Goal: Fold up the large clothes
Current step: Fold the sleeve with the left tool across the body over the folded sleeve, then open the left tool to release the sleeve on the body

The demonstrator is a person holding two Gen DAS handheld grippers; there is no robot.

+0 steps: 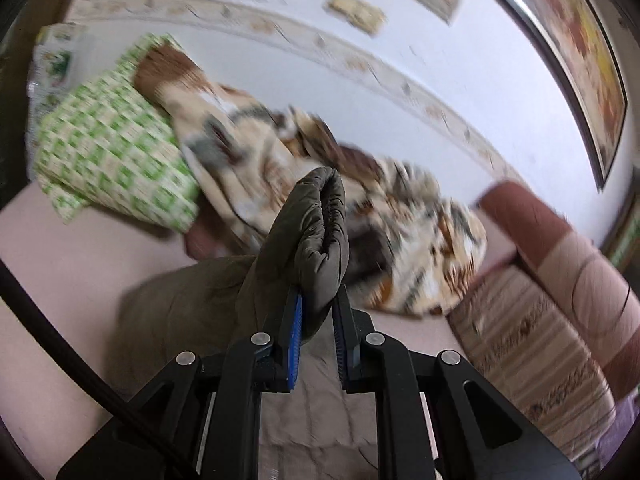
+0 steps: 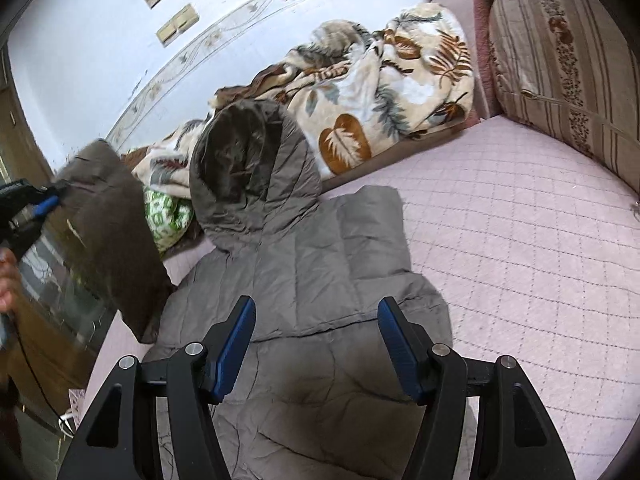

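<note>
An olive-grey quilted hooded jacket [image 2: 304, 280] lies spread on the pink quilted bed [image 2: 520, 264], hood [image 2: 252, 168] towards the wall. My left gripper [image 1: 316, 300] is shut on the jacket's sleeve cuff [image 1: 320, 216], which stands up between the blue pads. In the right wrist view that lifted sleeve [image 2: 108, 232] hangs at the left edge with the left gripper [image 2: 42, 200] clamped on it, a hand below it. My right gripper [image 2: 316, 320] hovers open above the jacket's body with nothing between its fingers.
A leaf-patterned blanket [image 2: 380, 96] is bunched along the wall behind the jacket. A green-and-white checked pillow [image 1: 112, 152] lies beside it. A striped cushion [image 2: 568, 64] leans at the bed's right end. Framed pictures [image 1: 568, 52] hang on the white wall.
</note>
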